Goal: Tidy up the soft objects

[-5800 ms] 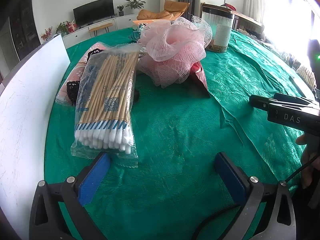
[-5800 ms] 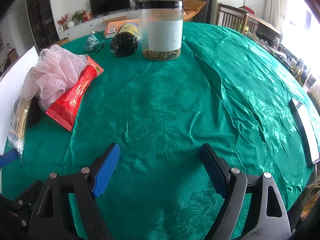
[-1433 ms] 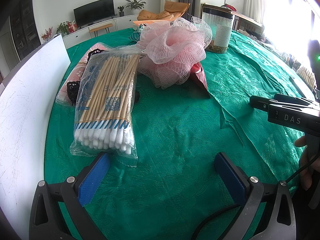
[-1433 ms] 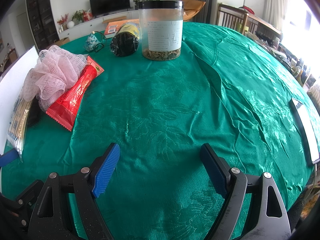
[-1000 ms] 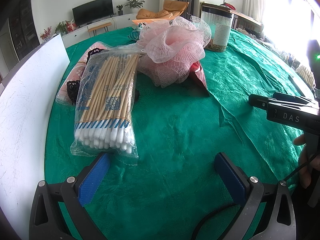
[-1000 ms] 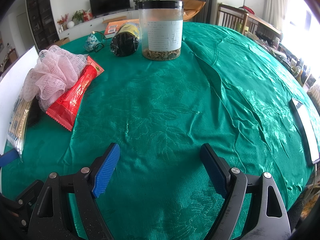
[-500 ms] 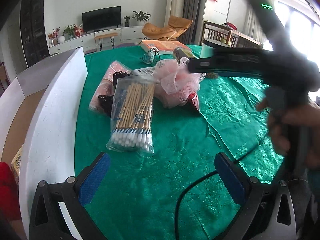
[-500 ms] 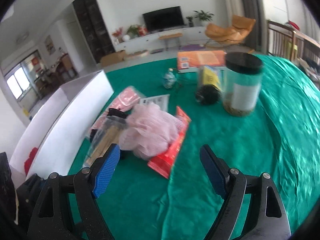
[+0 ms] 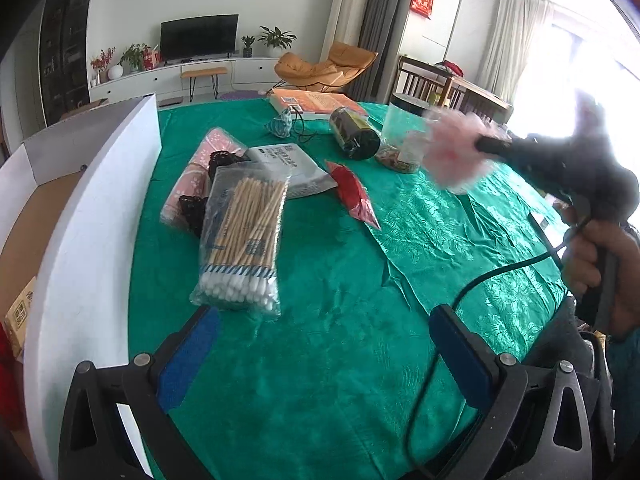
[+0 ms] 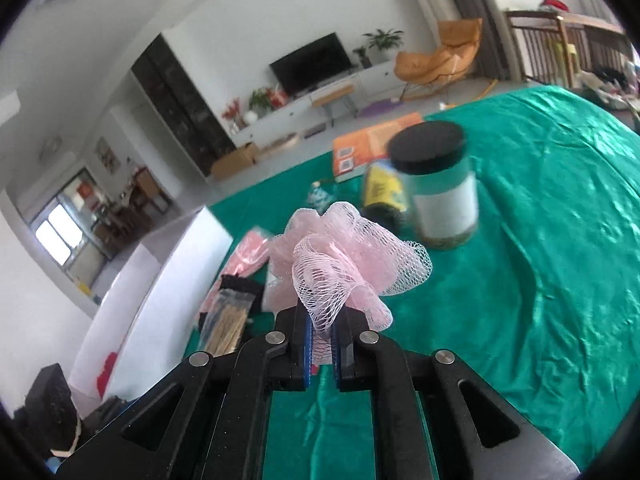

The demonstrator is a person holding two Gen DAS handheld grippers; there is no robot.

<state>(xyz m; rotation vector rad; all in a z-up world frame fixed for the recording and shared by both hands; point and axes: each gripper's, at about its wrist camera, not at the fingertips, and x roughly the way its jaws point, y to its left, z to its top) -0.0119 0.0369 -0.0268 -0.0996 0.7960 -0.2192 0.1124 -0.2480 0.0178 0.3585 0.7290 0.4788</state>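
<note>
No legible text anywhere

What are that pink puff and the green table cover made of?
The pink puff looks like bunched plastic netting: open mesh holes, gathered ruffles. The table cover looks like glossy woven fabric, perhaps satin: shiny, creased, with a leaf pattern.

Right tongs [image 10: 320,336] clamped on pink mesh bath pouf [image 10: 344,260], raised; left tongs [image 9: 324,352] spread wide, empty

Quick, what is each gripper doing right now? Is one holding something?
Left gripper: open, holding nothing.
Right gripper: shut on the pink bath pouf, lifted off the table.
</note>
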